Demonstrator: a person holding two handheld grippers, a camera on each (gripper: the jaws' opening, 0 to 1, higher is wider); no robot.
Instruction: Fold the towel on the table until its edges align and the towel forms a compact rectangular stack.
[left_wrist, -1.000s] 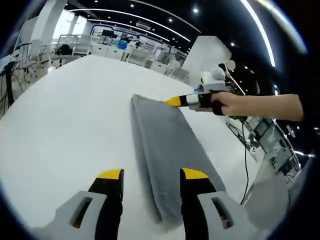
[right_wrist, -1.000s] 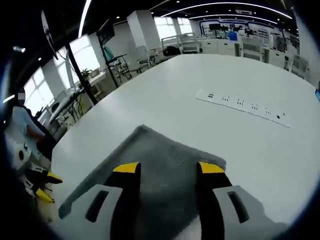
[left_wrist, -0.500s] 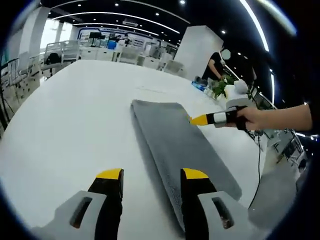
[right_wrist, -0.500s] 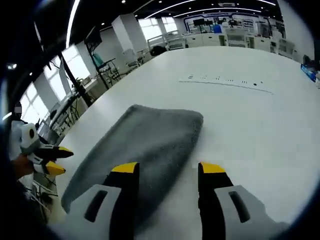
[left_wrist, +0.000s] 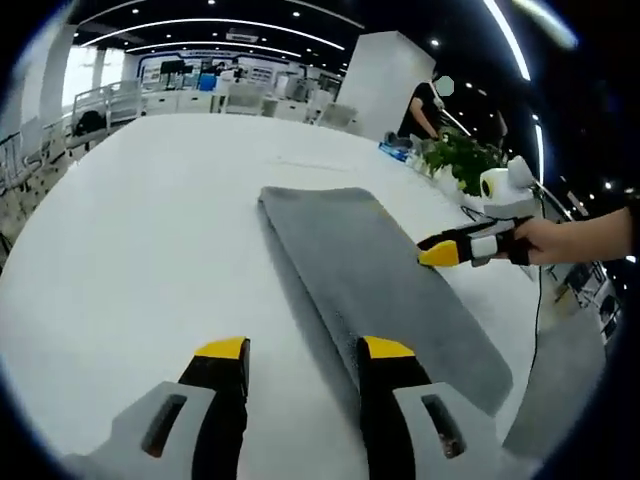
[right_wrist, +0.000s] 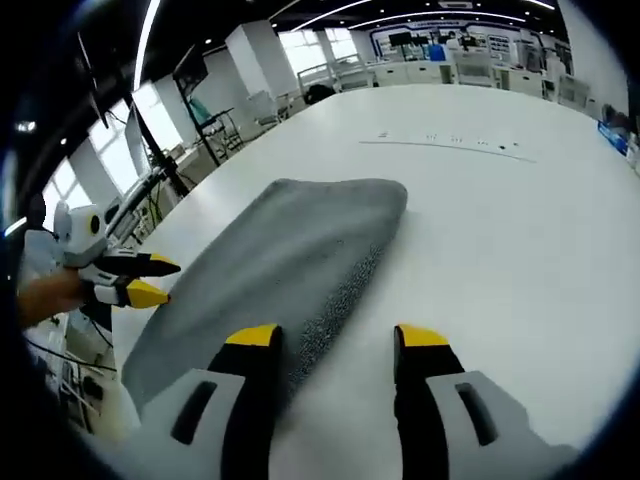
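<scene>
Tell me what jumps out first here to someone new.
The grey towel, folded into a long strip on the white table. In the left gripper view the right gripper hovers at the towel's far long edge, jaws open. In the right gripper view the left gripper sits at the towel's left side, also open, holding nothing.

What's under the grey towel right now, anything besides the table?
The towel lies flat, folded into a long strip, on the white table. Bare tabletop surrounds it. Whatever sits beneath or between its layers is covered and cannot be seen.
</scene>
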